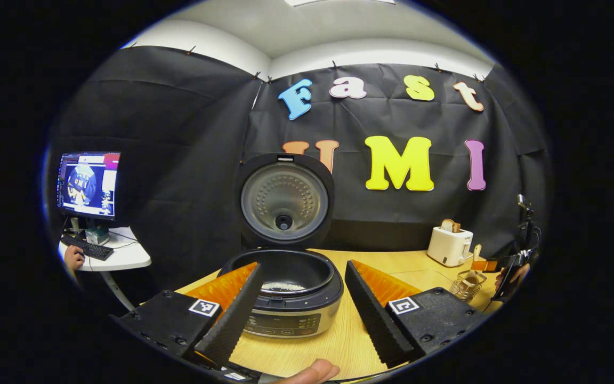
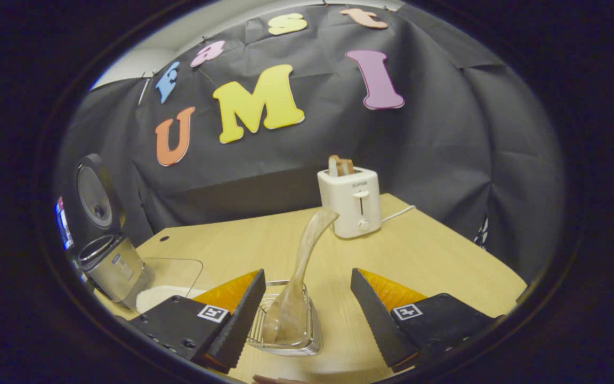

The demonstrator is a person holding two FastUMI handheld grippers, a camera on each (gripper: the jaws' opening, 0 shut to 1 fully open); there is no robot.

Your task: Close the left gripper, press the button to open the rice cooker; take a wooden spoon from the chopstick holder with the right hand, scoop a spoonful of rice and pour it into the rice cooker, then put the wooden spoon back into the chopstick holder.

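A: Looking good on the opening step! Rice cooker (image 1: 285,288) lid (image 1: 284,201) up at twelve o'clock in the left gripper view, inner pot bare to the room, some white grains showing at the bottom.

B: And the left gripper (image 1: 303,304)? Spread wide apart, holding nothing, straddling the cooker's front from seven to five o'clock. Button job judged finished.

A: Over to the right gripper view. Wooden spoon (image 2: 299,277) standing in the chopstick holder (image 2: 285,328) at six o'clock, leaning up toward the toaster (image 2: 350,201) at twelve.

B: Right gripper (image 2: 301,314) parted wide too, fingers either side of the holder, touching neither spoon nor wire as far as can be told.

A: So which leg of the race? Either about to lift the spoon, or just dropped back home. Grains in the pot hint at the latter, but hard to call.

B: Heap of rice (image 2: 166,296) in a clear tray (image 2: 176,266) at eight o'clock, just beside the cooker. Nothing loaded on the spoon.

A: If the scoop remains: grasp, dip, pour, return.
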